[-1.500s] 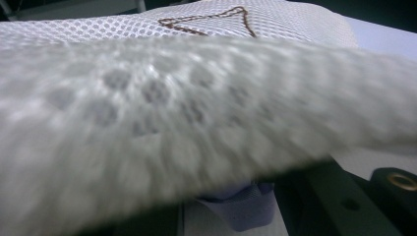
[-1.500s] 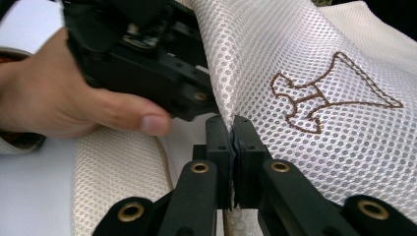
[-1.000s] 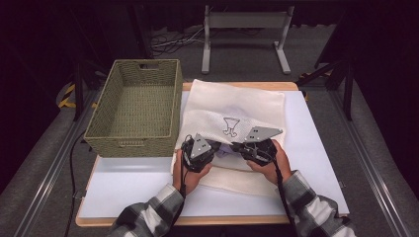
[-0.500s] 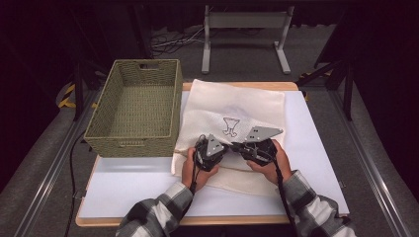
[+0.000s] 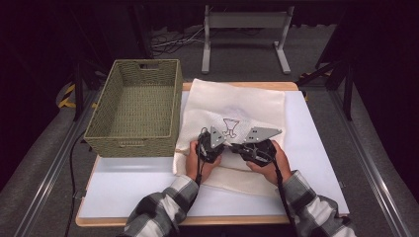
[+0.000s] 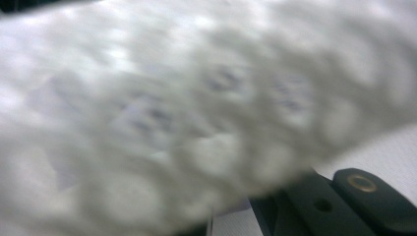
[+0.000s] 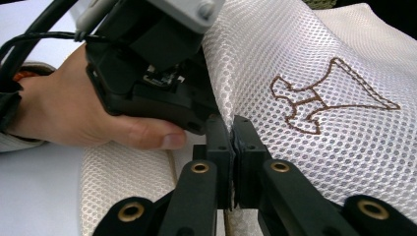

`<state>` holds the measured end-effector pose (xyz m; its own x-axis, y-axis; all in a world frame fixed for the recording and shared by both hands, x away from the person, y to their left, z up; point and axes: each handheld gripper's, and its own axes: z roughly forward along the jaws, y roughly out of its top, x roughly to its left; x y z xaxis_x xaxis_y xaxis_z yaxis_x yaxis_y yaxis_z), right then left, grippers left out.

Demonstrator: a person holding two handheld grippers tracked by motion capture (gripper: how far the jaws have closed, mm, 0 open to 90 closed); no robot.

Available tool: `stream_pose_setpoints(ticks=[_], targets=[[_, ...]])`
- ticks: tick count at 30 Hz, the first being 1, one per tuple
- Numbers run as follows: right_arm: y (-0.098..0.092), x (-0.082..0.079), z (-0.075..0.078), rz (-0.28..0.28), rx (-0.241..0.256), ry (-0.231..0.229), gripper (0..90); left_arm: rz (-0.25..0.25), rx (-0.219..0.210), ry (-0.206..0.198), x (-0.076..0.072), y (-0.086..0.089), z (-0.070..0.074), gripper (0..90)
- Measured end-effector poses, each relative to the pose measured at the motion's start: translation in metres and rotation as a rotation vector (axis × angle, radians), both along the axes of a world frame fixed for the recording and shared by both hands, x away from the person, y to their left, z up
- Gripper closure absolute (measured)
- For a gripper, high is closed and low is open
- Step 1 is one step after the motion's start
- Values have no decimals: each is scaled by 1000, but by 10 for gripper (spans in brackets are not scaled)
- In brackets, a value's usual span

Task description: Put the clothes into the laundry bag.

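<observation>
From left to right we see a woven basket (image 5: 134, 106) on the white table (image 5: 123, 187), then our left gripper (image 5: 211, 144), its jaw state hidden by blurred mesh, just beside our right gripper (image 5: 243, 147) clamped on the white mesh bag (image 5: 237, 101) lying mid-table.

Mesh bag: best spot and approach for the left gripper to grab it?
Probably the mesh bag's raised near fold, beside where the right gripper is shut on it. The mesh stands up there as a thin ridge, while the rest lies flat on the table. Bring the left gripper in low from the person's side, jaws straddling the ridge.
</observation>
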<state>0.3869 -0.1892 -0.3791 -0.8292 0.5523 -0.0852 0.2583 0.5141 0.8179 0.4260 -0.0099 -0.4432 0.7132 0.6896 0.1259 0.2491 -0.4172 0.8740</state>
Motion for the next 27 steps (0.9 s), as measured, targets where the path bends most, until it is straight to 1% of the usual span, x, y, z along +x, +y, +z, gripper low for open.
stream_pose_setpoints(ticks=[1, 3, 4, 5, 6, 7, 8, 10, 12, 14, 15, 16, 17, 18, 21, 23, 24, 26, 27], targets=[[0, 0, 0, 0, 0, -1, 885, 20, 9, -17, 1, -1, 0, 900], [1, 0, 0, 0, -2, 0, 885, 55, 9, -35, 3, -1, 0, 900], [1, -1, 0, 1, -1, 1, 885, 71, 7, -37, 4, -2, -1, 900], [1, -1, 0, 1, -3, 1, 886, 96, -4, -29, 7, 0, -1, 900], [2, -1, -1, 4, -3, 3, 886, 107, -7, -26, 9, 1, -1, 900], [2, -1, -1, 4, -3, 3, 886, 107, -7, -26, 9, 1, -1, 900], [2, -1, -1, 6, -6, 4, 885, 118, -5, -32, 9, 1, -1, 900], [4, -1, -3, 11, -14, 10, 885, 130, 1, -29, 11, 0, -1, 900], [5, -1, -4, 14, -20, 12, 885, 142, 6, -36, 11, 0, -1, 900], [5, -1, -4, 16, -19, 14, 885, 135, 5, -36, 11, 1, -1, 900], [4, -1, -4, 19, -20, 16, 885, 134, -10, -25, 10, 1, 0, 900], [4, -1, -4, 20, -21, 19, 885, 123, -23, -9, 9, 2, 0, 900], [4, -1, -4, 22, -23, 19, 885, 110, -31, -3, 7, 4, 2, 900], [3, -1, -3, 23, -25, 19, 885, 101, -49, 8, 3, 5, 3, 900], [1, -1, -2, 21, -22, 17, 886, 72, -47, 0, -3, 10, 7, 900], [0, -1, -2, 22, -20, 14, 885, 50, -32, -5, -8, 14, 10, 900], [0, -2, -1, 22, -21, 13, 886, 46, -23, -6, -10, 17, 11, 900], [1, -2, -1, 29, -23, 13, 885, 36, -24, 3, -14, 24, 10, 900], [1, -2, -1, 30, -25, 13, 886, 36, -18, 2, -15, 26, 10, 900]])
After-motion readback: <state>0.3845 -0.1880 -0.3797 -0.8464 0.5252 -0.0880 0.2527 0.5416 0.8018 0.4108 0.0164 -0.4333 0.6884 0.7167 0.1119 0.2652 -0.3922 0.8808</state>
